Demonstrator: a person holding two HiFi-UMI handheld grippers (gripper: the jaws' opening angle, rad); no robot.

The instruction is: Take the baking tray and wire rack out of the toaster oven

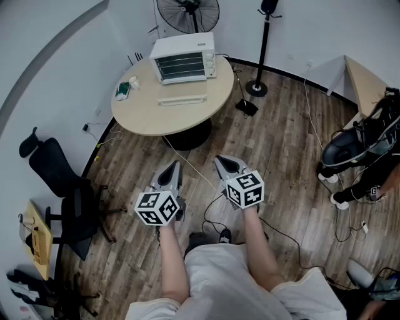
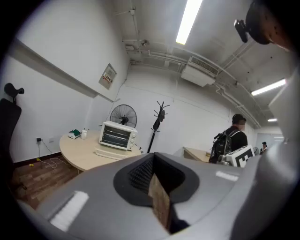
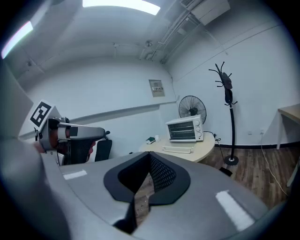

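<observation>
**Three Cameras, One Table in Common**

The head view is taken from above the person and is faced forward and steeply down. The left gripper (image 1: 175,165) and right gripper (image 1: 220,160) are seen close below. The round table (image 1: 144,115) and toaster oven (image 1: 183,58) lie well ahead, near the frame's top.

The left gripper view is taken from just behind that gripper's own jaws and is aimed nearly level at the far-off table, with the oven left of centre. The right gripper view is set likewise, with the oven right of centre.

The table, the oven, the fan (image 1: 187,12) and the coat stand (image 1: 264,50) are shared by all three views. In each gripper view the other gripper's marker cube (image 2: 241,157) is caught at the edge.
</observation>
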